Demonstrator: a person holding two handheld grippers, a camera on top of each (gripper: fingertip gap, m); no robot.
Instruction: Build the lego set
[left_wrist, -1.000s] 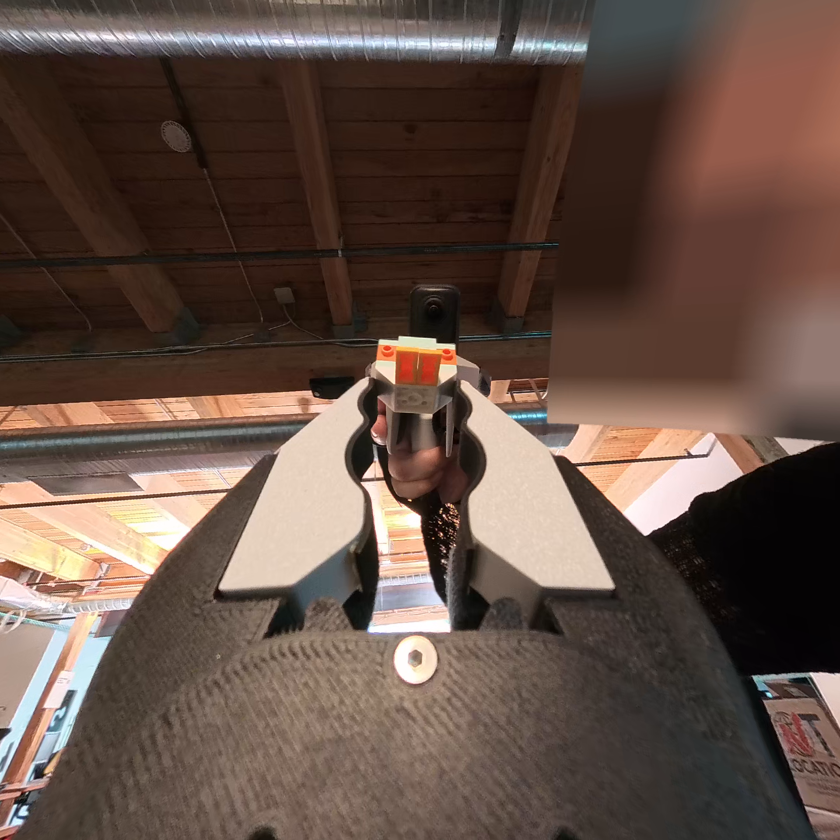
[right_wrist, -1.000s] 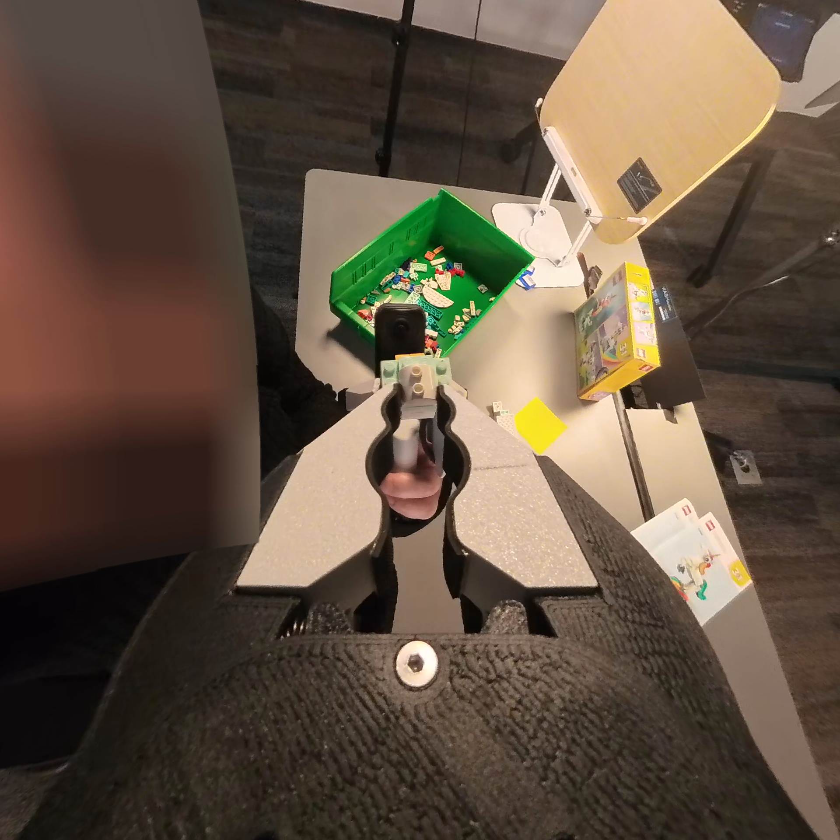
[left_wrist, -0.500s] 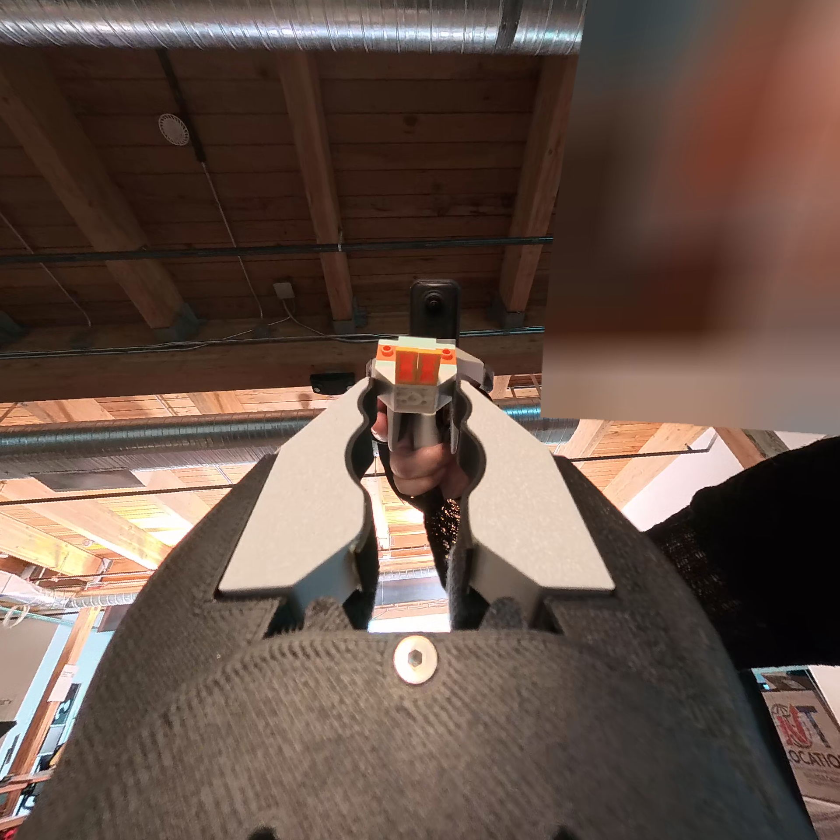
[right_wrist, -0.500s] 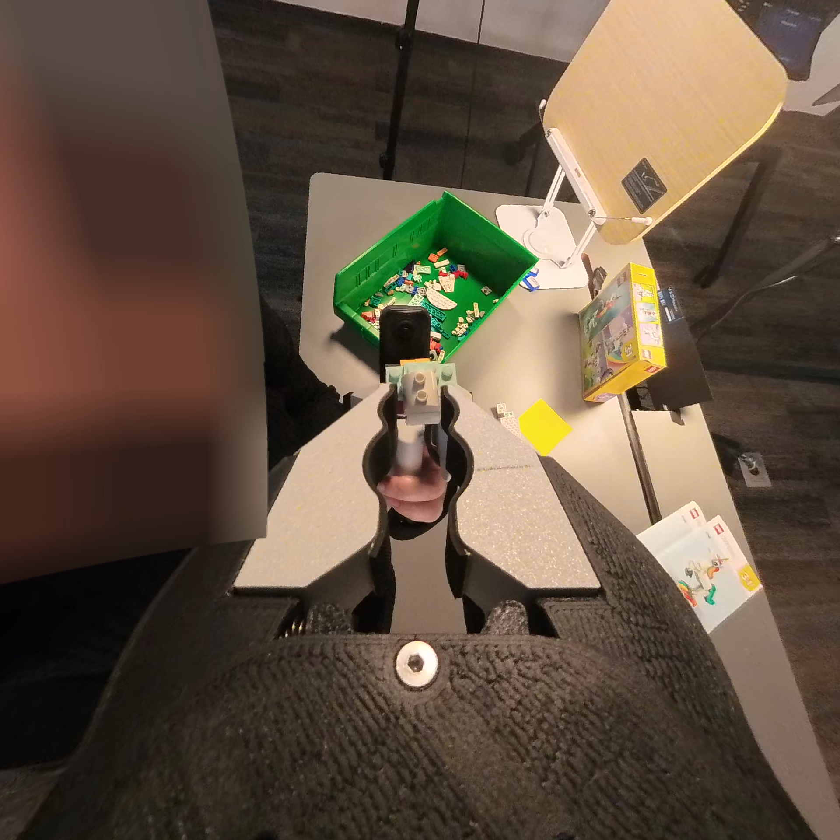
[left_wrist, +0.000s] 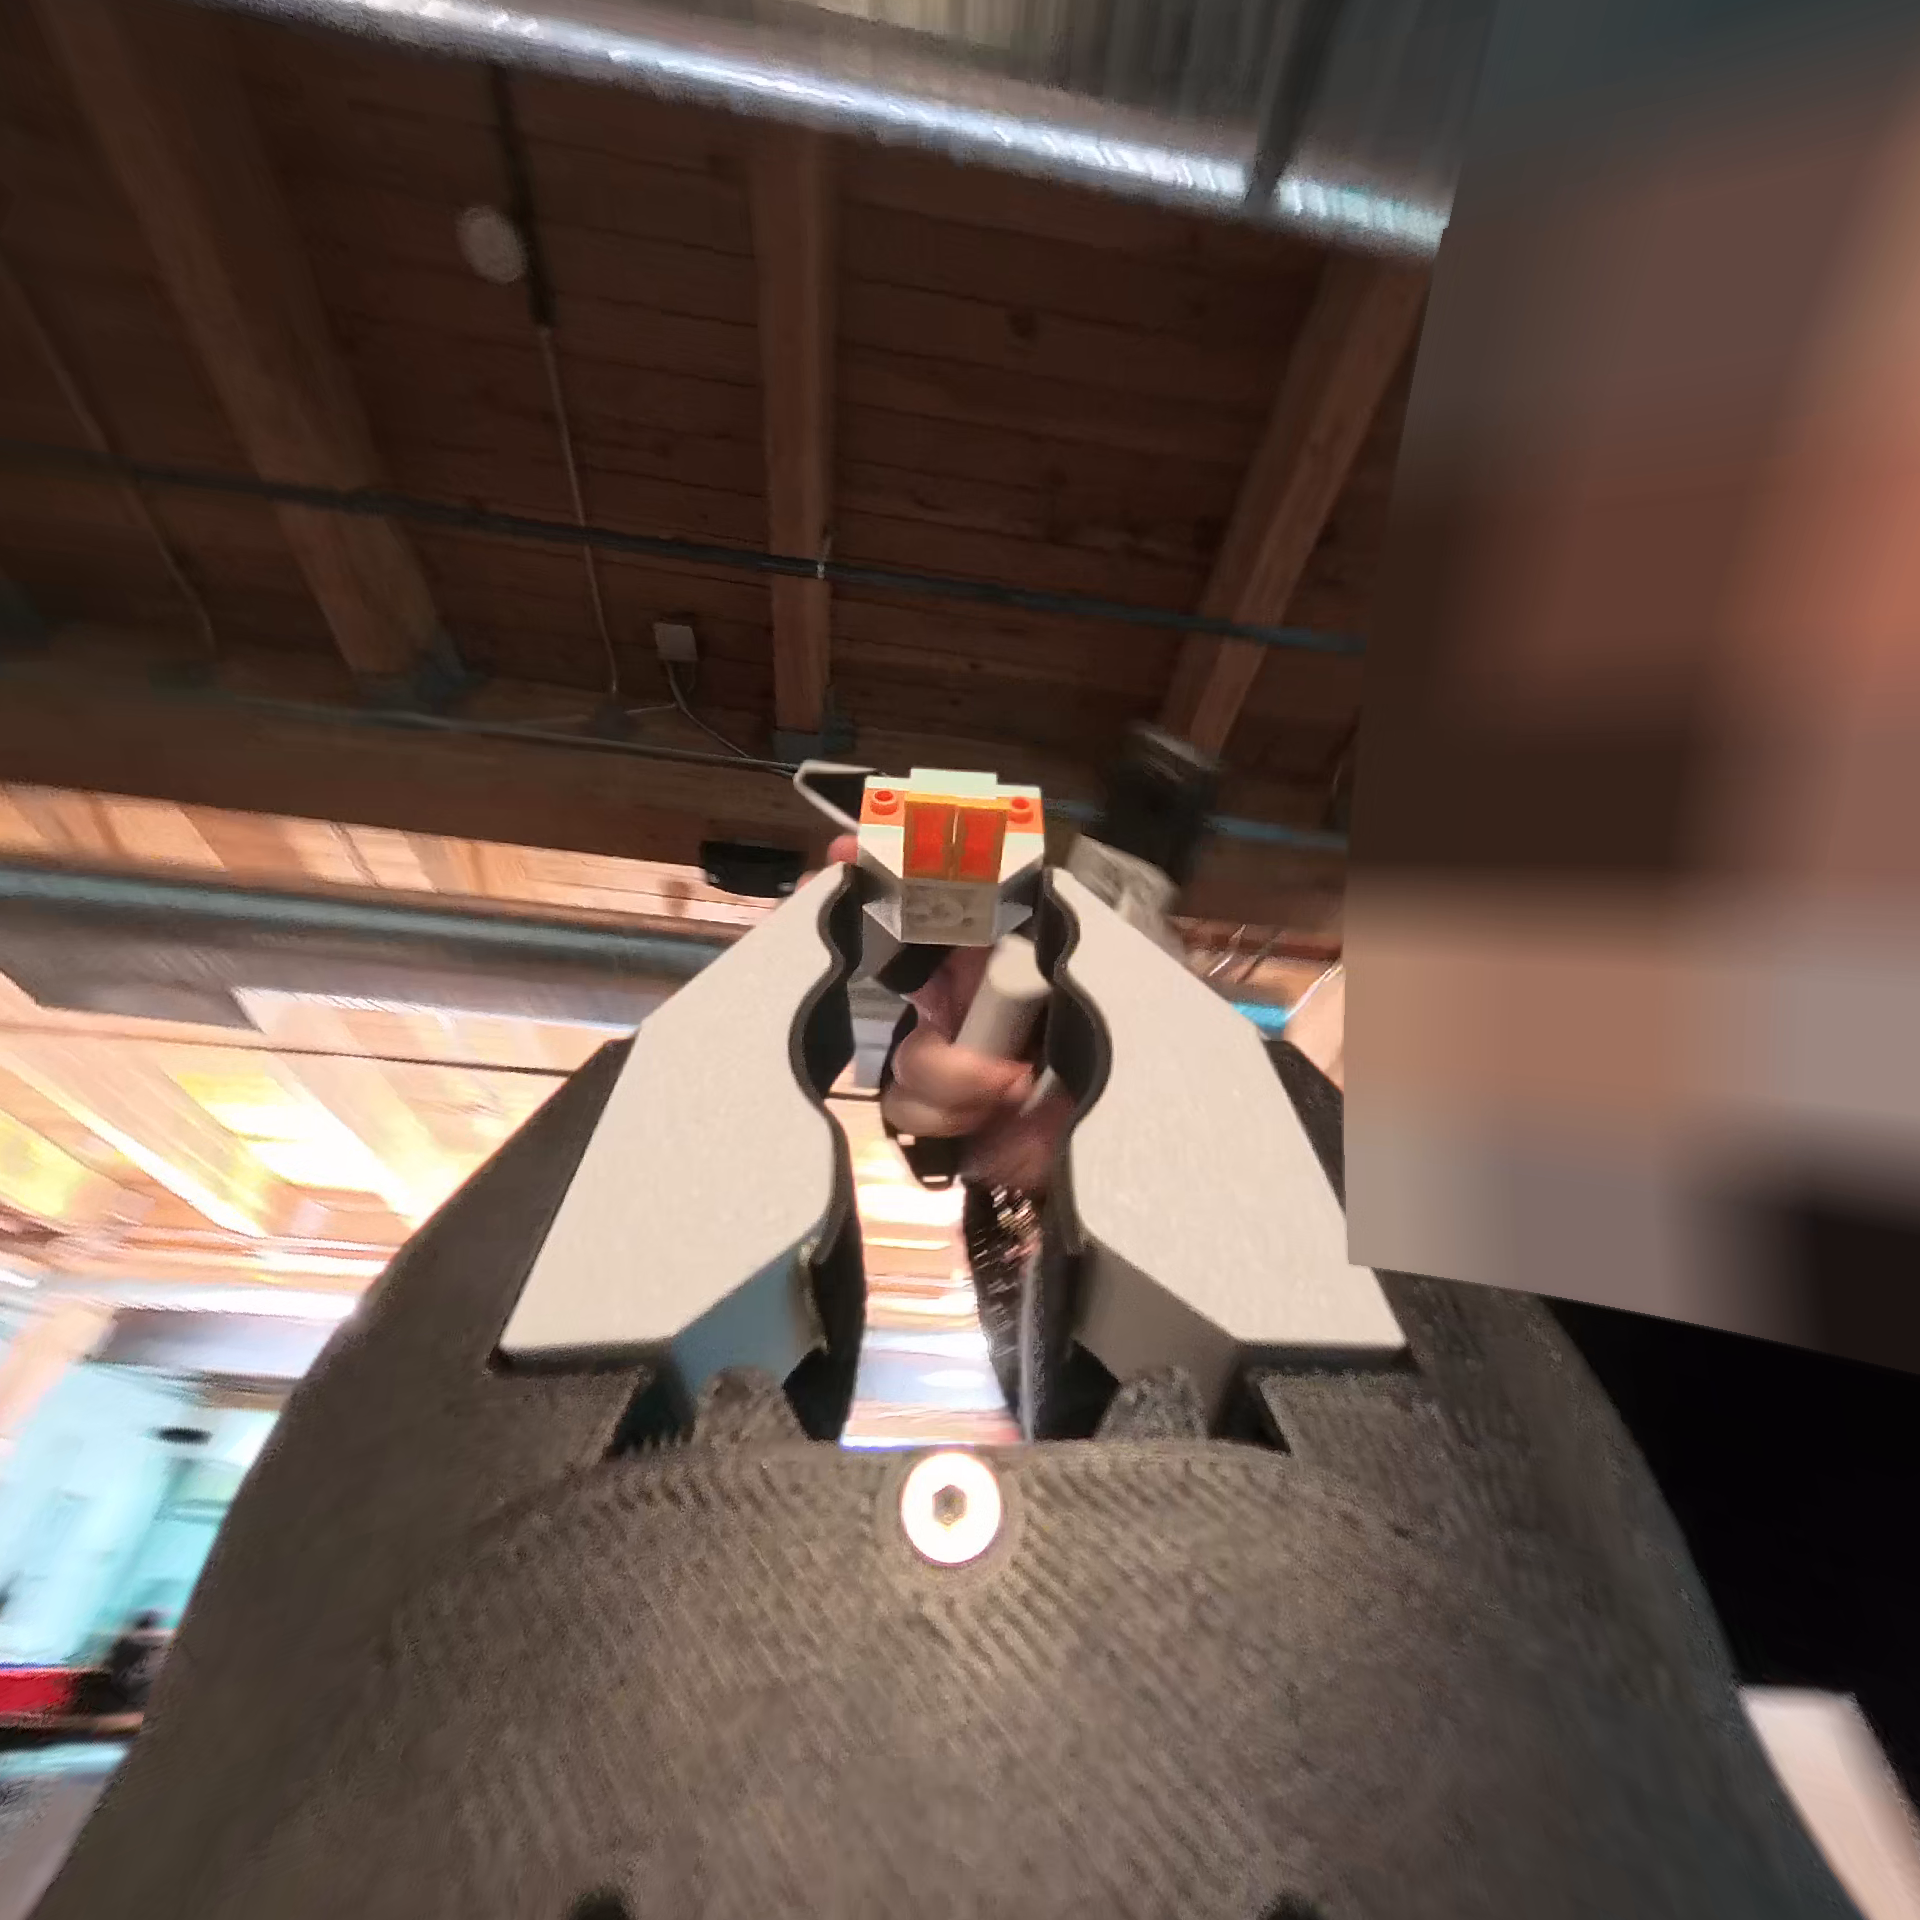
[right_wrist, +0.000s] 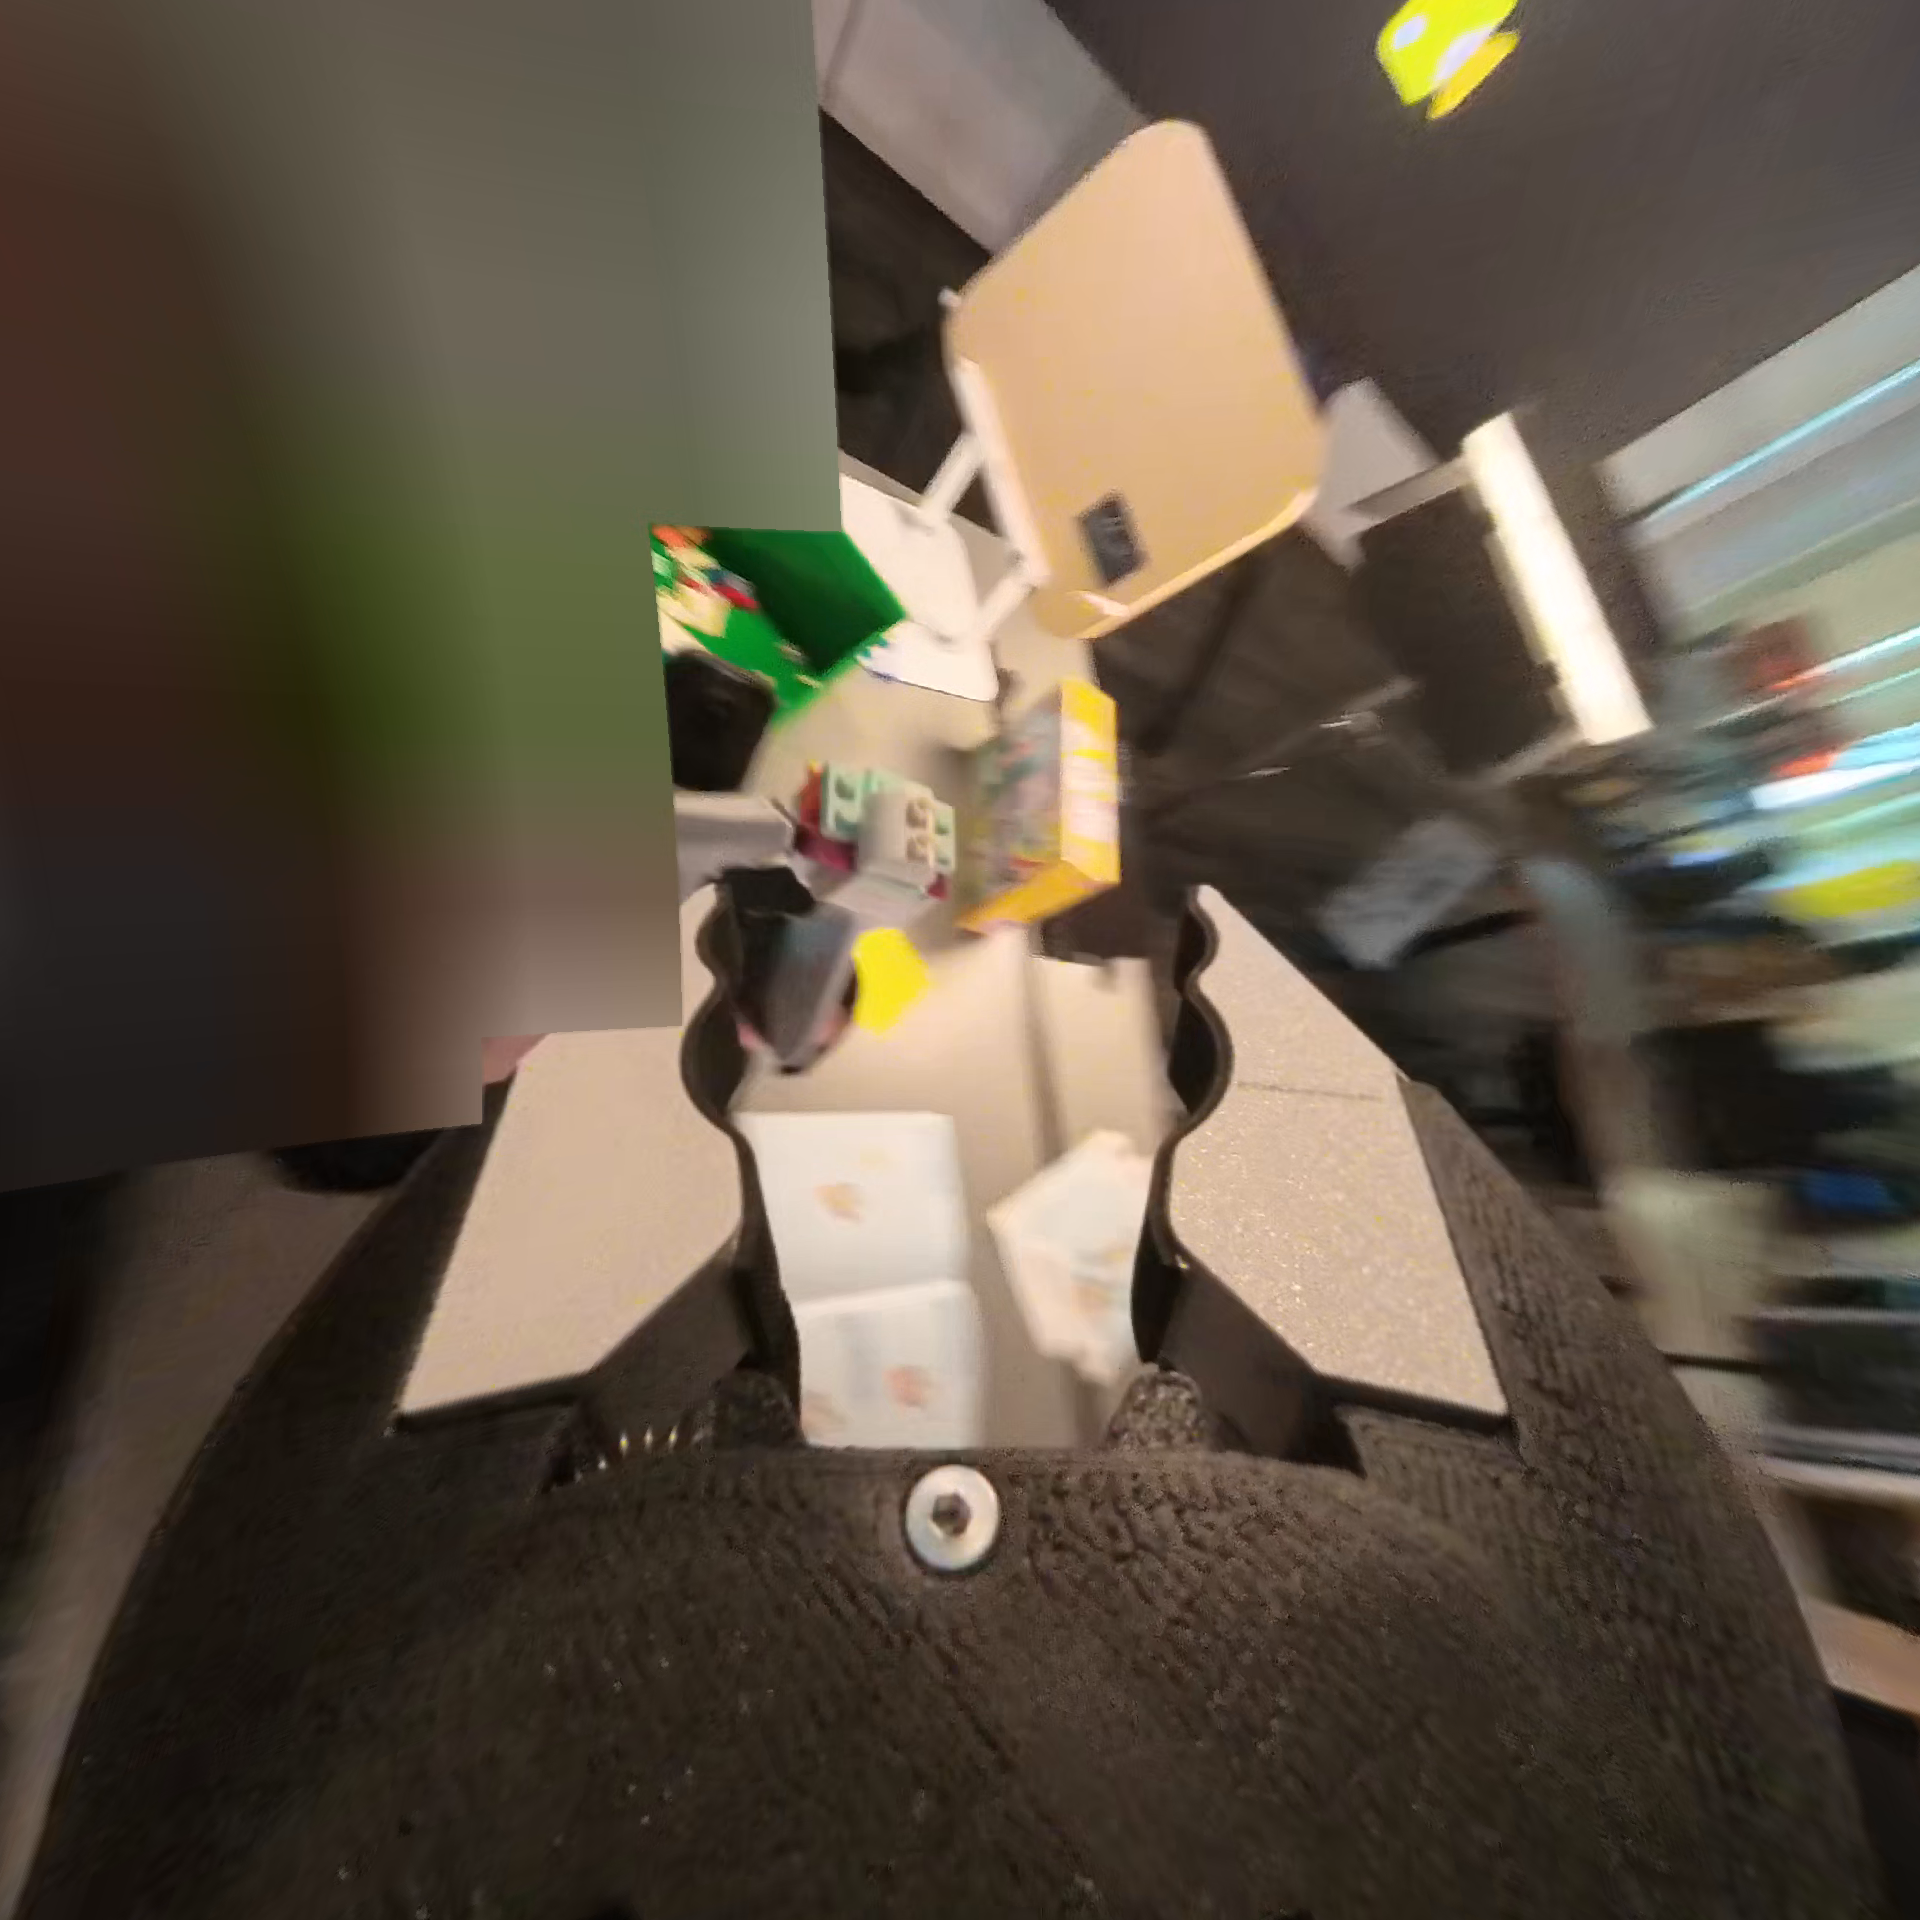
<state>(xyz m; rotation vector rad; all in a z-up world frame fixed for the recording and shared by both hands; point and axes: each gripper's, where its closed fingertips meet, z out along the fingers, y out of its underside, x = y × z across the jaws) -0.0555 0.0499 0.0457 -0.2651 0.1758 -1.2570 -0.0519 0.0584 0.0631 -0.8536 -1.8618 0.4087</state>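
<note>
Clenched on a small lego assembly (left_wrist: 951, 831) with the left tongs (left_wrist: 948, 883), which point upward toward a wooden ceiling (left_wrist: 935, 364). Gripped by its grey lower part, so that the orange and pale green upper side stays free and turned outward; probably held so to show the face where the next piece must go, or to check the fit. Lifted well above the bench (right_wrist: 987, 1039), not resting on anything.

Standing wide apart with the right tongs (right_wrist: 956, 904), with nothing between them. Seen from this side, the same assembly at the far left, just beyond the fingertips, apart from them. Much blur in this view, so small details not clear.

Below on the bench: a green bin (right_wrist: 800, 592) with loose pieces at the far left, a yellow box (right_wrist: 1081, 810) standing to its right, a small yellow piece (right_wrist: 883, 977) nearer, and white booklets (right_wrist: 862, 1195) nearest. Behind the bench, a light wooden chair (right_wrist: 1132, 384).

Judging from this, one sub-step seems finished, and the free right tongs look ready to fetch the next piece from the bin, or to consult the booklets first.
</note>
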